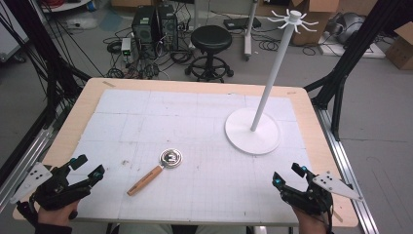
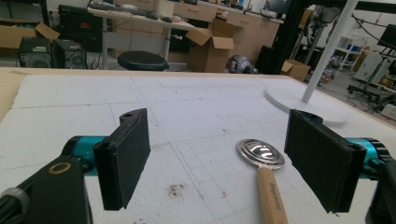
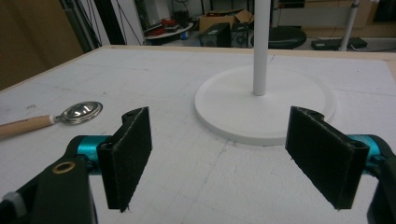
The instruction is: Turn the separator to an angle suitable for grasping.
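I see the table [image 1: 87, 105] under its white gridded mat [image 1: 195, 122], with the white stand [image 1: 253, 131] on its round base at the far right. My left gripper [image 1: 87, 168] hovers at the near left corner, jaws wide and empty; my right gripper [image 1: 288, 174] sits at the near right, equally wide, holding nothing. Between them, nearer the left gripper, lies the wooden-handled spoon [image 1: 155, 174], bowl pointing away.

Dark print on wooden spoon handle [image 2: 272, 198], too blurred to read; no other text legible.
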The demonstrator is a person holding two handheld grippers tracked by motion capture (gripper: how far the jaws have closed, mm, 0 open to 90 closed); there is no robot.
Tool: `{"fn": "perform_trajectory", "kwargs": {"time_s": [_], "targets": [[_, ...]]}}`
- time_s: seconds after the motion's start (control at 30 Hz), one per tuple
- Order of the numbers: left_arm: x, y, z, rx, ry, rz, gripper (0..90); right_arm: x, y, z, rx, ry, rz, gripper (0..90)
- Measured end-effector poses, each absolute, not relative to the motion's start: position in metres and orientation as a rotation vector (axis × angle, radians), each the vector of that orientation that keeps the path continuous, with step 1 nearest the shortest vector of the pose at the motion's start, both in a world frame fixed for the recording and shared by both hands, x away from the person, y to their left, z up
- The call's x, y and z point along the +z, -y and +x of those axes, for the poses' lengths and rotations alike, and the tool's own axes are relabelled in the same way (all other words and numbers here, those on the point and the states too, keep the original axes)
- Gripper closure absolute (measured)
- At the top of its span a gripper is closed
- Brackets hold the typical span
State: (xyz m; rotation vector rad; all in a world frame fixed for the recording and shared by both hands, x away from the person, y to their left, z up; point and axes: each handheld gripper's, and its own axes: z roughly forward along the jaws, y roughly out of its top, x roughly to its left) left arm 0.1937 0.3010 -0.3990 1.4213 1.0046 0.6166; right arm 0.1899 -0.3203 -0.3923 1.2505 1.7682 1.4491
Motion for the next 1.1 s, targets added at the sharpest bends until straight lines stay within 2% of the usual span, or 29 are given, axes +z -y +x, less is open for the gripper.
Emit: {"fn": "perform_trajectory", "kwargs": {"time_s": [0.3, 0.4, 0.43, 0.47, 0.53, 0.57, 0.6, 0.83, 1.07, 1.1], "targets": [[-0.402, -0.292, 0.204, 0.595, -1.021, 1.443, 24.3, -0.394, 0.325, 0.189, 1.427, -1.781, 1.259, 21.8], [-0.401, -0.287, 0.204, 0.586, -0.997, 1.461, 27.9, -0.395, 0.327, 0.188, 1.432, -1.771, 1.270, 21.8], [-0.401, -0.286, 0.203, 0.572, -0.963, 1.477, 37.6, -0.395, 0.328, 0.187, 1.435, -1.766, 1.274, 21.7], [-0.399, -0.281, 0.202, 0.571, -0.910, 1.518, 66.2, -0.395, 0.329, 0.187, 1.435, -1.761, 1.279, 22.2], [-0.399, -0.278, 0.202, 0.552, -0.896, 1.548, 83.2, -0.395, 0.329, 0.187, 1.432, -1.762, 1.279, 22.5], [-0.401, -0.269, 0.203, 0.505, -0.862, 1.613, 88.2, -0.395, 0.327, 0.187, 1.420, -1.767, 1.281, 22.6], [-0.401, -0.269, 0.203, 0.505, -0.862, 1.613, 89.0, -0.394, 0.326, 0.188, 1.416, -1.772, 1.278, 22.6], [-0.419, -0.221, 0.208, 0.321, -0.741, 1.887, 88.9, -0.396, 0.322, 0.189, 1.384, -1.793, 1.273, 23.0], [-0.439, -0.197, 0.212, 0.306, -0.735, 2.159, 88.8, -0.397, 0.323, 0.190, 1.387, -1.795, 1.278, 23.0], [-0.439, -0.197, 0.212, 0.306, -0.735, 2.159, 88.9, -0.397, 0.323, 0.190, 1.387, -1.795, 1.277, 23.0]]}}
